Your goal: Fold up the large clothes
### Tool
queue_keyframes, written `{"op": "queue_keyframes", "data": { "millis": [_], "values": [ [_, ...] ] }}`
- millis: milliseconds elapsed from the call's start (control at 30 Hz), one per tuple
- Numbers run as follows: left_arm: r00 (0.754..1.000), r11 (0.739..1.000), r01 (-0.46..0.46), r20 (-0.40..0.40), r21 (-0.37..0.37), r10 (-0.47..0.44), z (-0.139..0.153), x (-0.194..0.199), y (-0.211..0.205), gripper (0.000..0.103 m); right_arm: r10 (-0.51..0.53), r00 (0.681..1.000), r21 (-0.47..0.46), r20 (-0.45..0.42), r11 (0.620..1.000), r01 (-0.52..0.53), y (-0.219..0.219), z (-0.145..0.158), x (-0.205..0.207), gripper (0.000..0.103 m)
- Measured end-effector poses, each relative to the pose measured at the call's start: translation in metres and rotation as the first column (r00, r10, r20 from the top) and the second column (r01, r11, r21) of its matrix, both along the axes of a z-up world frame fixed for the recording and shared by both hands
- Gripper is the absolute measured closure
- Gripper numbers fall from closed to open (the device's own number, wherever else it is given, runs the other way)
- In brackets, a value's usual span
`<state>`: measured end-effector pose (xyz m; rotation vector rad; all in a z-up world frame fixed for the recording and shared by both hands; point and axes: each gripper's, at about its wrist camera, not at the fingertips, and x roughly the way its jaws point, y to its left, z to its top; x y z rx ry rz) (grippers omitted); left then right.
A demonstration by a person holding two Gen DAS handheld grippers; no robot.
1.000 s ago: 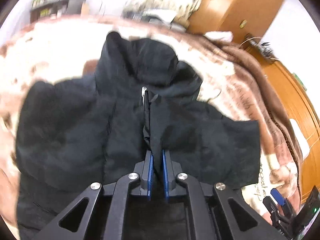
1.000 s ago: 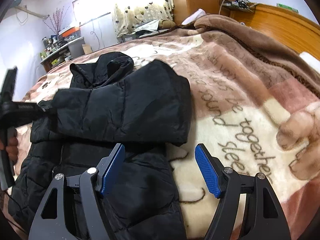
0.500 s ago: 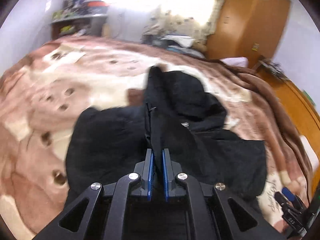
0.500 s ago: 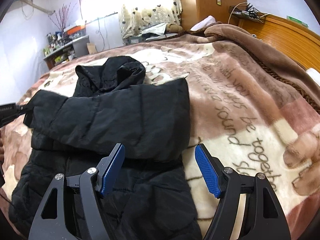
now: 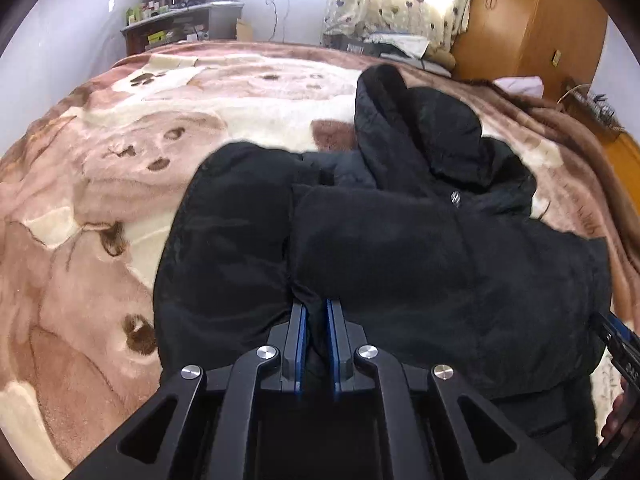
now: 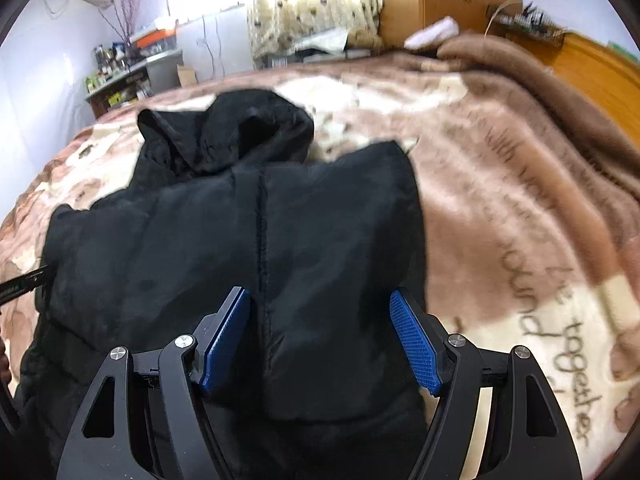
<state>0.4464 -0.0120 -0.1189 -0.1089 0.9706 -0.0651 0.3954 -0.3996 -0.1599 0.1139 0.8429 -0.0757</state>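
Broadly, a bed [image 5: 100,208] covered with a brown and cream plush blanket [image 6: 520,208], printed with lettering on the right side in the right wrist view. Spread across the middle of it, a black padded jacket [image 6: 240,240], hood [image 6: 240,136] at the far end, hem toward the near edge. Laid crosswise over the chest, a sleeve [image 5: 420,248], its cuff end pinched at the near left. Clamped on that fold of black fabric, the left gripper [image 5: 316,320], blue fingers [image 5: 298,332] narrow with cloth between them. Poised above the right part of the jacket body, the right gripper [image 6: 320,312], fingers [image 6: 416,340] spread wide and holding nothing, a vertical seam [image 6: 262,240] running between them. Smallest of all, a pale logo or zip pull [image 5: 455,199] near the collar.

Probably mid-way through tucking the sleeve inward, so best done by carrying the pinched cuff low and flat across the chest, keeping the sleeve parallel to the shoulders and avoiding dragging the padded body along. Worth pressing the body down with the free right gripper while the sleeve is laid. Release only once the cuff sits inside the jacket outline; otherwise likely a lumpy, crooked fold.
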Motion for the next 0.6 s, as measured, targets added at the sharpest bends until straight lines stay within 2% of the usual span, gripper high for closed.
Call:
{"op": "queue_keyframes", "data": {
  "millis": [100, 167, 500, 600],
  "values": [
    [0.999, 1.000, -0.010, -0.032, -0.027, 0.009, -0.011, 0.006, 0.001, 0.092, 0.006, 0.998, -0.022, -0.063, 1.000, -0.007, -0.001, -0.024, 0.015, 0.030],
    [0.999, 1.000, -0.001, -0.032, -0.004, 0.001, -0.014, 0.008, -0.004, 0.092, 0.000, 0.997, -0.014, -0.079, 1.000, -0.001, -0.004, -0.033, 0.019, 0.027],
    [0.998, 1.000, 0.004, -0.060, 0.007, -0.003, -0.023, 0.017, -0.006, 0.091, -0.005, 0.993, -0.040, -0.117, 0.999, 0.000, 0.001, -0.045, 0.023, 0.024],
    [0.998, 0.999, 0.007, -0.069, 0.034, -0.005, -0.021, 0.018, -0.011, 0.091, -0.007, 0.992, -0.048, -0.123, 0.999, 0.001, 0.001, -0.045, 0.024, 0.024]
  ]
}}
